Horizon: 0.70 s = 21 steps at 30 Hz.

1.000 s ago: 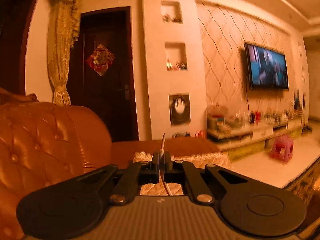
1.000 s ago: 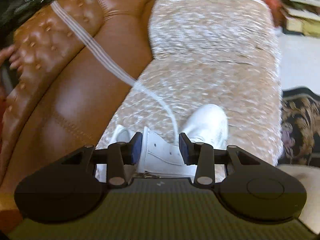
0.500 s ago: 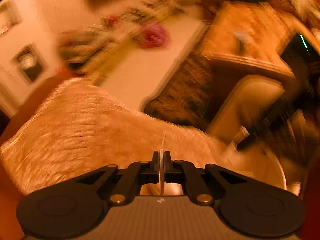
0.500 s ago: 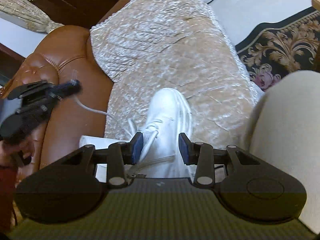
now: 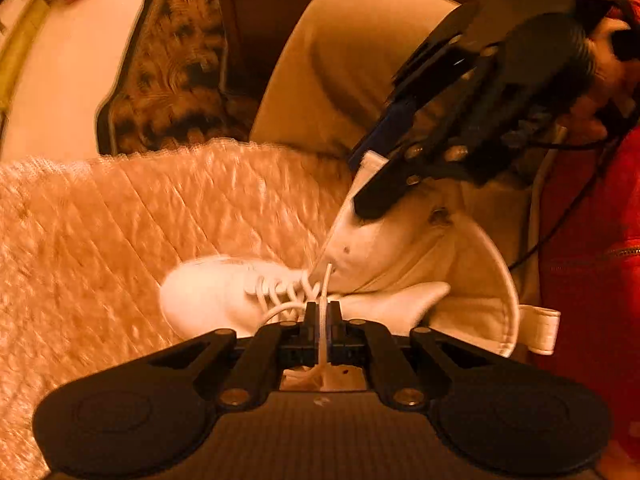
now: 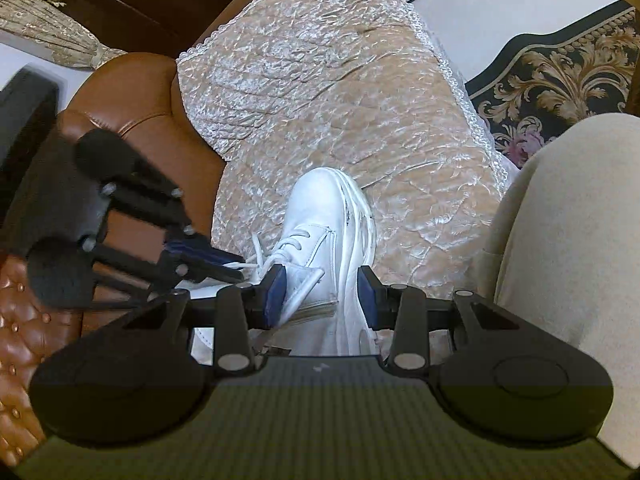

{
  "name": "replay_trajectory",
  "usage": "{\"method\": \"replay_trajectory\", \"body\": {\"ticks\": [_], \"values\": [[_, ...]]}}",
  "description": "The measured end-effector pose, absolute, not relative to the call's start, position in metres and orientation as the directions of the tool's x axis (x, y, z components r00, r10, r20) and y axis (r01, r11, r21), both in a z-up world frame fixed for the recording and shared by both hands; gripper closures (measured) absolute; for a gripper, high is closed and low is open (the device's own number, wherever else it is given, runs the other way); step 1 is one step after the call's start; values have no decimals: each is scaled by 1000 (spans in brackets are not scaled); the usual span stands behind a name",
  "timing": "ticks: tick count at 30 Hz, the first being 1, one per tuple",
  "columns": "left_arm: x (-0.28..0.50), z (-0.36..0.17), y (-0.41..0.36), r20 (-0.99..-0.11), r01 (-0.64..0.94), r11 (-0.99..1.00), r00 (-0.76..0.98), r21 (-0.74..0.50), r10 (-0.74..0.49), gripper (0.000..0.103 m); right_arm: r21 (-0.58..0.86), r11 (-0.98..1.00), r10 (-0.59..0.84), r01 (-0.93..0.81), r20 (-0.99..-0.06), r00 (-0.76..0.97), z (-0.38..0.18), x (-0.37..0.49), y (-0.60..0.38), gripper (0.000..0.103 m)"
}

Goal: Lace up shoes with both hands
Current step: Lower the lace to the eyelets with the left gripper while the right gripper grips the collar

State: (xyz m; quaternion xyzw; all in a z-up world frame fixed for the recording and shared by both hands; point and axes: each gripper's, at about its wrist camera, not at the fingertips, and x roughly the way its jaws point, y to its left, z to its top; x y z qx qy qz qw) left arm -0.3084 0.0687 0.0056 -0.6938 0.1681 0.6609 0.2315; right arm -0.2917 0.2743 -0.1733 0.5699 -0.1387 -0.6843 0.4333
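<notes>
A brown leather sofa [image 6: 132, 92] with button tufting carries a pale quilted seat cover [image 6: 340, 92] with a lace-like edge. Beyond it lies light floor and a dark rug [image 6: 560, 68] with gold floral scrolls; a tasselled curtain [image 6: 48, 44] and a dark wooden door fill the far corner. A beige trouser leg [image 6: 568, 232] rises at the right of the right wrist view, and a red sleeve [image 5: 592, 240] edges the left wrist view.

The white shoe [image 6: 320, 232] rests on the seat cover, toe pointing away from the person, its sole scuffed with a dark mark. Lacing crosses the lower eyelets; the tongue [image 5: 360, 240] and upper flaps stand loose and open.

The left gripper [image 5: 320, 316] has its fingers pressed together on the lace [image 5: 325, 280], a thin white end that sticks up past the tips close beside the shoe's eyelets. The right gripper [image 6: 322, 292] has its 2 blue-padded fingers [image 6: 275, 292] spread wide, 1 on either side of the shoe's upper part. Whether the pads touch the shoe cannot be told. In the left wrist view that gripper hangs just over the raised tongue.
</notes>
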Motion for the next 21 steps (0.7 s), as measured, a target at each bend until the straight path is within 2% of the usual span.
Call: {"method": "replay_trajectory", "body": {"ticks": [11,21], "values": [[-322,-8,52,-976,-484,-854,182,-191,116,100,698,-557,-766,451,-641,47,-176,-296,274,58],[-328,-25,47,-964,-431,-885,258,-178,68,101,695,-544,-766,470,-640,59,-174,-295,272,58]]}}
